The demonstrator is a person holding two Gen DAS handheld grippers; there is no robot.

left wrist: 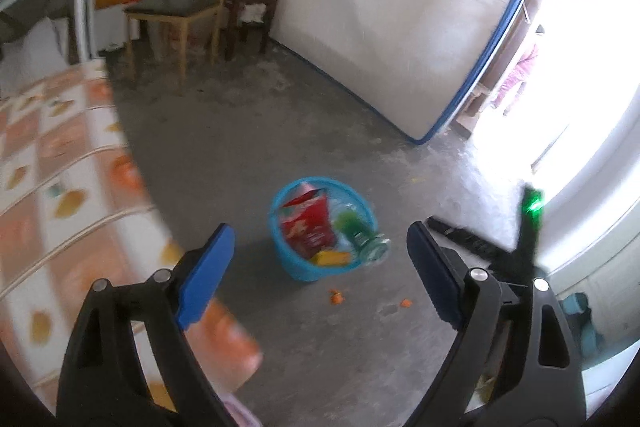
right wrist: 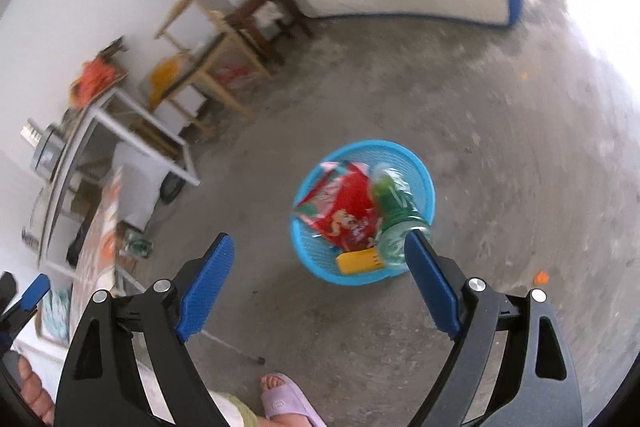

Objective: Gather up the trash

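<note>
I take the blue basket (right wrist: 362, 211) on the concrete floor (right wrist: 500, 155) as my landmark. Inside it lie a red snack bag (right wrist: 344, 211), a green plastic bottle (right wrist: 394, 215) leaning against its near-right rim, and a yellow piece (right wrist: 358, 261) at the near edge.

My left gripper (left wrist: 320, 267) hangs above and on the near side of the basket, its blue fingers (left wrist: 206, 275) spread wide with nothing between them. My right gripper (right wrist: 320, 267) is likewise wide open and empty; in its view the tip of one finger overlaps the bottle, though I cannot tell any contact.

Small orange scraps (left wrist: 336, 297) lie on the floor just on the near side of the basket. Beyond the basket, a mattress (left wrist: 400, 7) leans upright, with a wooden chair (left wrist: 180, 11) and a dark stool (left wrist: 250, 15) to its left. Left of the basket I see a patterned bed cover (left wrist: 60, 187). Nearer than the basket, a foot in a lilac slipper (right wrist: 288, 403) stands on the floor.
</note>
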